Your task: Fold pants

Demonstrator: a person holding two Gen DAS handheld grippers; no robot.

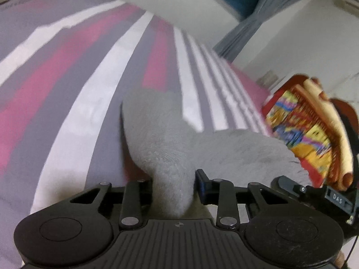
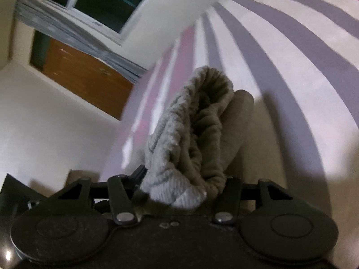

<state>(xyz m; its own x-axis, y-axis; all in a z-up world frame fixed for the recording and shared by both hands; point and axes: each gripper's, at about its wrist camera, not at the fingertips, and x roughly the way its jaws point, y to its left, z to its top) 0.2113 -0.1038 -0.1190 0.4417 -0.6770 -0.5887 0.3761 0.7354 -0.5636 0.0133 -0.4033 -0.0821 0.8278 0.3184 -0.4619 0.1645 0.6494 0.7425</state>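
Presently, one pair of grey knit pants (image 1: 161, 134), held at two places above a bed cover (image 1: 67, 85) striped pink, white and grey. Left gripper (image 1: 174, 183): jaws drawn in narrow on a bunched fold of the cloth, which runs forward and away from the fingers, then spreads right toward the person's bright printed sleeve (image 1: 303, 130). Right gripper (image 2: 179, 188): jaws likewise pinched on a ribbed, gathered edge of the pants (image 2: 197, 134), probably the waistband or a cuff; which one cannot be told. Long axis of the garment: apparently stretched between the two grippers, though neither view shows the whole length. Both hands already hold it, so neither is the nearer. Open room: broad bare cover ahead of both grippers, with the bed's edge and a white wall (image 1: 280, 44) off to the side in each view, nearer on the right gripper's left. Both views are motion-blurred. Judgement: the coming move turns on carrying the held ends over flat cover, clear of that edge.
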